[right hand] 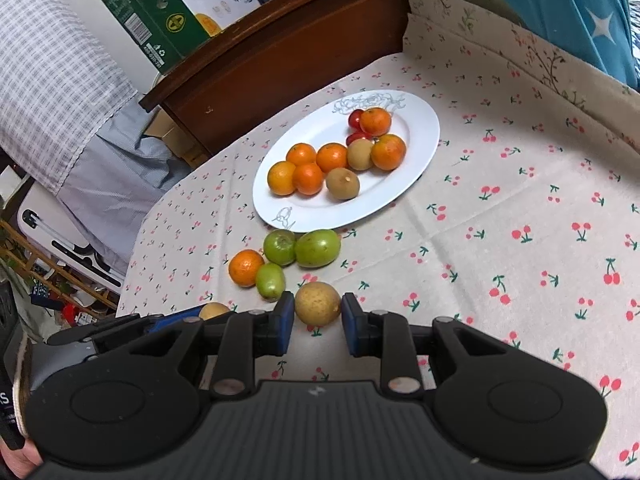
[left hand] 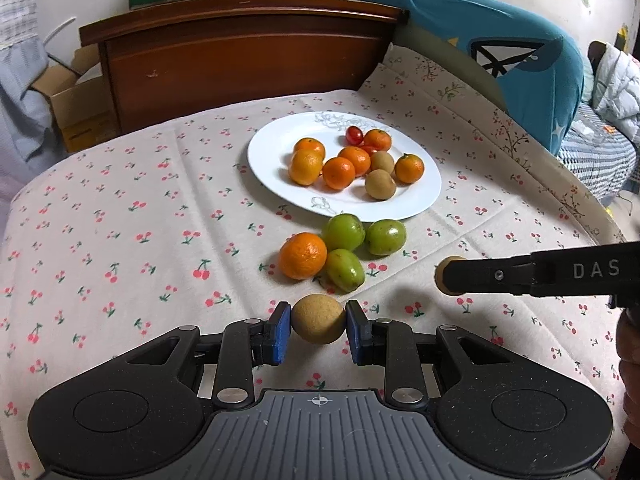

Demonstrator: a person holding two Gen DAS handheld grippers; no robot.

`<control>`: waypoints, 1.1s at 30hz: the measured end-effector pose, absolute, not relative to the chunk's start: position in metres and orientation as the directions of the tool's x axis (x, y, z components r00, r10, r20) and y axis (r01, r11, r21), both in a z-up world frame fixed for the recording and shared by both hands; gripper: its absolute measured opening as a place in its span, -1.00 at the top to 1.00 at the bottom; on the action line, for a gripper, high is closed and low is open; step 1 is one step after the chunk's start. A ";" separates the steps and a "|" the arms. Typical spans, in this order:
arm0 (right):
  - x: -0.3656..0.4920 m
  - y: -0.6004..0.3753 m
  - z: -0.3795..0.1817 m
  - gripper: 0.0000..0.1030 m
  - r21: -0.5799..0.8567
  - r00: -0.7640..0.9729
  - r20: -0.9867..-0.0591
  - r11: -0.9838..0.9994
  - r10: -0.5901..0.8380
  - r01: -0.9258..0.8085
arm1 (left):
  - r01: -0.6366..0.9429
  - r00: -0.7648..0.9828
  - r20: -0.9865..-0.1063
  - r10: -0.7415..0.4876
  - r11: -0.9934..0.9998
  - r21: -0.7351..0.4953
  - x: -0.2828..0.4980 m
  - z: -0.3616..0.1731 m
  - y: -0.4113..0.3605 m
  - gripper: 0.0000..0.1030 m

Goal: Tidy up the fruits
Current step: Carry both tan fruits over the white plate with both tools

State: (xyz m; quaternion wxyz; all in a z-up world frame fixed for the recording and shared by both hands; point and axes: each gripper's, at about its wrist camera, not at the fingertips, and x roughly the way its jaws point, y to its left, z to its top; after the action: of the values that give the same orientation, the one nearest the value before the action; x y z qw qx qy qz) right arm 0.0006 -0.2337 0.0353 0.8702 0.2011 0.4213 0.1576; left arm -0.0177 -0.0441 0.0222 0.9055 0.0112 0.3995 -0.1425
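The left tongs are closed down on a tan round fruit, blue pads pressed to both its sides, holding it clear above the surface with its cherry-print cloth. The right tongs sit narrowly parted around a second tan fruit; the left pad looks to touch it, but I cannot tell whether the right pad does, so the grip is uncertain. Just ahead of both tongs lies a loose cluster: one orange mandarin touching three green fruits. Beyond that cluster is the white plate, carrying six mandarins, two brownish fruits and small red tomatoes. Past the plate stands a wooden headboard.
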 end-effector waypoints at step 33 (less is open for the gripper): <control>-0.014 -0.252 0.089 0.50 0.515 0.681 -0.575 0.847 0.453 -0.129 | 0.241 0.719 -0.636 -0.281 0.959 -0.150 -0.015 0.074 -0.024 0.48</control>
State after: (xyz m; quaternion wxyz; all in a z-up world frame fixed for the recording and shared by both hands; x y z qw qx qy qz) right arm -0.0140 -0.2523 0.0885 0.8894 0.2223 0.3642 0.1638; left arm -0.0152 -0.0237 0.0740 0.9267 -0.0281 0.3472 -0.1408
